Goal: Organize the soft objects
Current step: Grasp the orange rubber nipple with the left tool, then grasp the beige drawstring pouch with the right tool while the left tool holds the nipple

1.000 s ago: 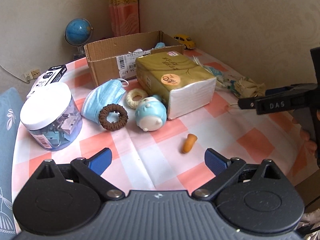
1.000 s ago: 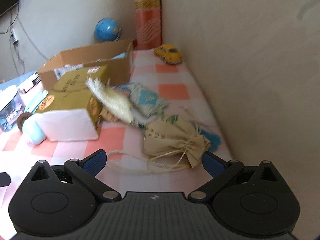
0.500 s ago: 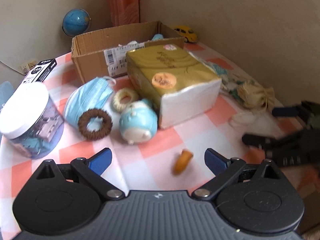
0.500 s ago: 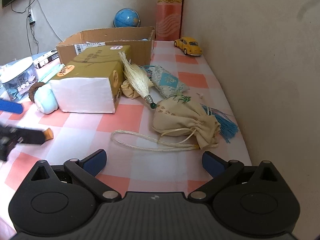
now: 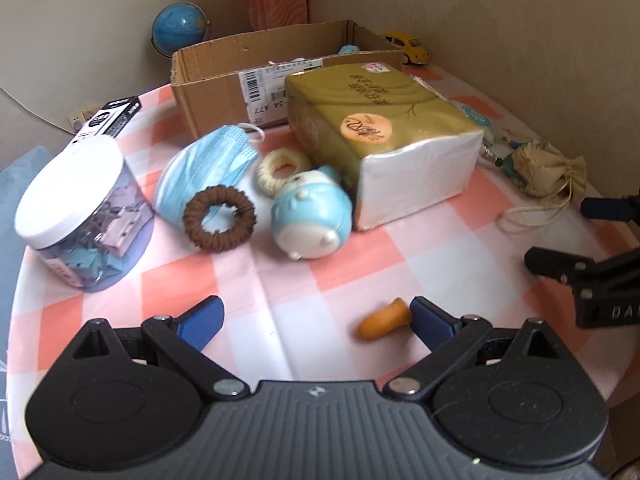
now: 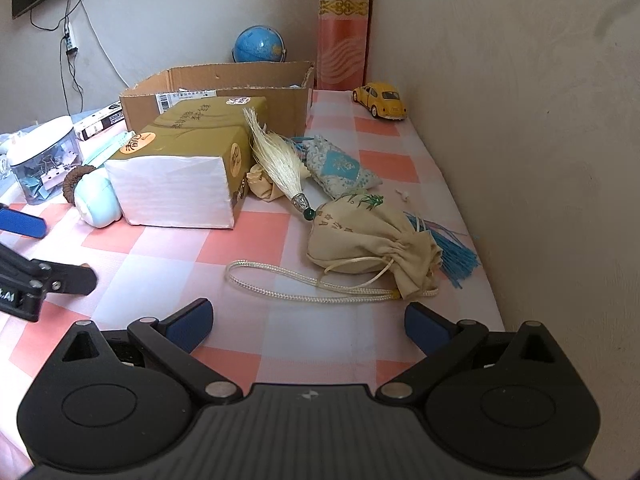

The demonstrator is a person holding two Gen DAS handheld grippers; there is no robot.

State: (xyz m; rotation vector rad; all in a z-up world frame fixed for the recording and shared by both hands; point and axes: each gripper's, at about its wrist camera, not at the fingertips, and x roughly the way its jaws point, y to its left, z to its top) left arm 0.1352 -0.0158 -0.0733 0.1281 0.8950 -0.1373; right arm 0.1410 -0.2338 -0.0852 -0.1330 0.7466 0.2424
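Observation:
An open cardboard box [image 5: 240,68] stands at the back of the checked table; it also shows in the right wrist view [image 6: 224,88]. In front lie a blue face mask [image 5: 204,168], a brown hair ring [image 5: 219,218], a cream ring [image 5: 280,166], a blue-white plush toy [image 5: 312,216] and a gold tissue pack [image 5: 384,132]. A beige drawstring pouch [image 6: 368,236] with a white cord lies just ahead of my right gripper [image 6: 308,322], which is open and empty. A patterned blue sachet [image 6: 340,166] and a cream tassel [image 6: 276,160] lie behind it. My left gripper [image 5: 316,314] is open; a small orange piece [image 5: 382,318] lies by its right finger.
A clear jar of binder clips [image 5: 80,216] with a white lid stands at the left. A black box [image 5: 108,120], a globe [image 5: 180,30] and a yellow toy car [image 6: 380,100] sit at the back. A wall runs close along the table's right edge.
The right gripper has dropped low to the table and turned, so the pouch now lies square ahead. The left gripper has moved forward over the orange piece.

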